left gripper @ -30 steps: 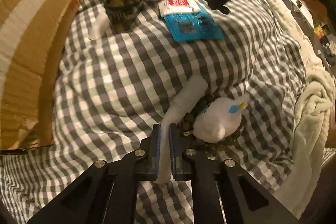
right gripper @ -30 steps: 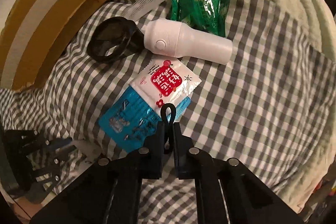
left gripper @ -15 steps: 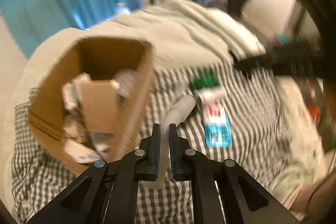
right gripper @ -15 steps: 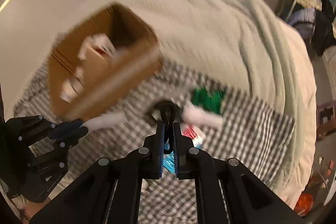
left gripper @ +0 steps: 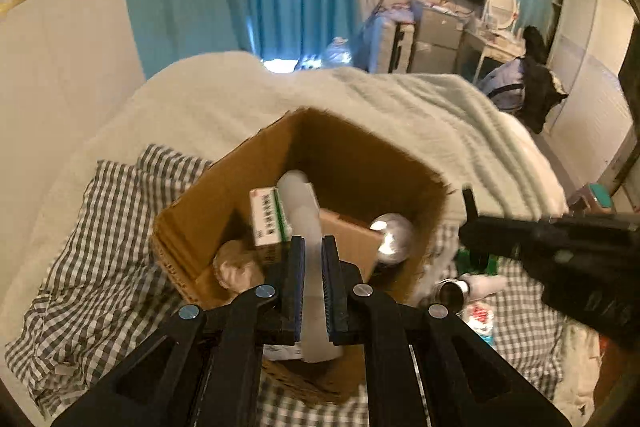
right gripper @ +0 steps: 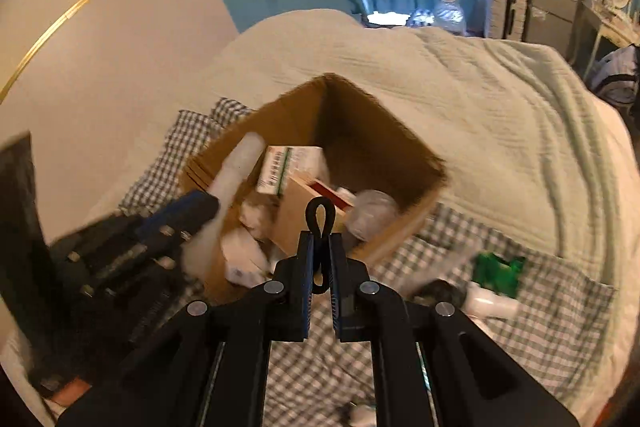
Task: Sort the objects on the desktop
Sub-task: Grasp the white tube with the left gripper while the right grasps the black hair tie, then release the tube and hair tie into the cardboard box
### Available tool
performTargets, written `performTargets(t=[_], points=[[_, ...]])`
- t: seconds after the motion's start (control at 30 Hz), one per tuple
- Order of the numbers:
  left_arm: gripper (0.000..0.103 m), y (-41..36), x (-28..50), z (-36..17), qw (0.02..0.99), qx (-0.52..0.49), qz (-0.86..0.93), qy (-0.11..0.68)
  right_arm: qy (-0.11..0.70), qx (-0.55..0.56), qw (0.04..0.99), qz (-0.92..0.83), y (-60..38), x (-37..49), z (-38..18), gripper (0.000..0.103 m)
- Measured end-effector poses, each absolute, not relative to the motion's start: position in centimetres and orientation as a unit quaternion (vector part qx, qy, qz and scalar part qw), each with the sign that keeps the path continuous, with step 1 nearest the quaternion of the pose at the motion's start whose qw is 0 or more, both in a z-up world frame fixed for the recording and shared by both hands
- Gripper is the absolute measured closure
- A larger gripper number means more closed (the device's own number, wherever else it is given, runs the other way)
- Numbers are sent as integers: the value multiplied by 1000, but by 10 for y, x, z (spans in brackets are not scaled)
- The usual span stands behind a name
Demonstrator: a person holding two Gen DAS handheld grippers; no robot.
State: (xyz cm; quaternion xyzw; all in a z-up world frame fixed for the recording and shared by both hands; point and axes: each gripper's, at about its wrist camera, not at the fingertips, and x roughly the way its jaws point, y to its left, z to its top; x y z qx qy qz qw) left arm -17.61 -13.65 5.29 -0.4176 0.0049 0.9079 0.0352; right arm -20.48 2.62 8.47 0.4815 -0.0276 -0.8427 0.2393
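Note:
My left gripper (left gripper: pixel 313 247) is shut on a long white tube (left gripper: pixel 300 203) and holds it over the open cardboard box (left gripper: pixel 360 151). The box holds a green-and-white carton (left gripper: pixel 269 215), a brown carton (left gripper: pixel 348 239) and a silver ball (left gripper: pixel 394 237). My right gripper (right gripper: pixel 320 241) is shut on a black looped band (right gripper: pixel 320 215) and hangs above the box's near side (right gripper: pixel 400 239). The left gripper with the tube (right gripper: pixel 232 175) shows at the left of the right wrist view. The right gripper (left gripper: pixel 560 239) shows at the right of the left wrist view.
The box stands on a grey checked cloth (left gripper: pixel 100 267) over a bed with a pale blanket (right gripper: pixel 480 99). On the cloth right of the box lie a white bottle (right gripper: pixel 490 303), a green packet (right gripper: pixel 498 271) and a red-and-white sachet (left gripper: pixel 478 315).
Both grippers have lifted from the cloth and moved over to the box, each keeping its load. The view swung from looking down at the cloth to looking across the bed.

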Motion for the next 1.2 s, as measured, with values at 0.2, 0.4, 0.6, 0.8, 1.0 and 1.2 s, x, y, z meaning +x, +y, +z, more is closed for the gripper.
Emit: performTargets(t=[0.2, 0.4, 0.6, 0.8, 1.0, 1.2], points=[[17, -154, -178, 39, -1, -417, 908, 35, -34, 469, 229, -852, 24, -219, 72, 40], [6, -149, -173, 36, -7, -409, 912, 42, -35, 482, 186, -855, 62, -225, 62, 40], [6, -119, -145, 51, 39, -403, 914, 41, -25, 473, 172, -864, 104, -205, 78, 40], [6, -64, -114, 43, 82, -429, 896, 73, 11, 491, 143, -860, 149, -159, 69, 40], [6, -20, -70, 3, 96, -456, 874, 136, 25, 523, 109, -845, 193, -118, 40, 37], [6, 10, -28, -40, 104, -489, 862, 90, 13, 536, 91, -839, 210, -83, 19, 37]])
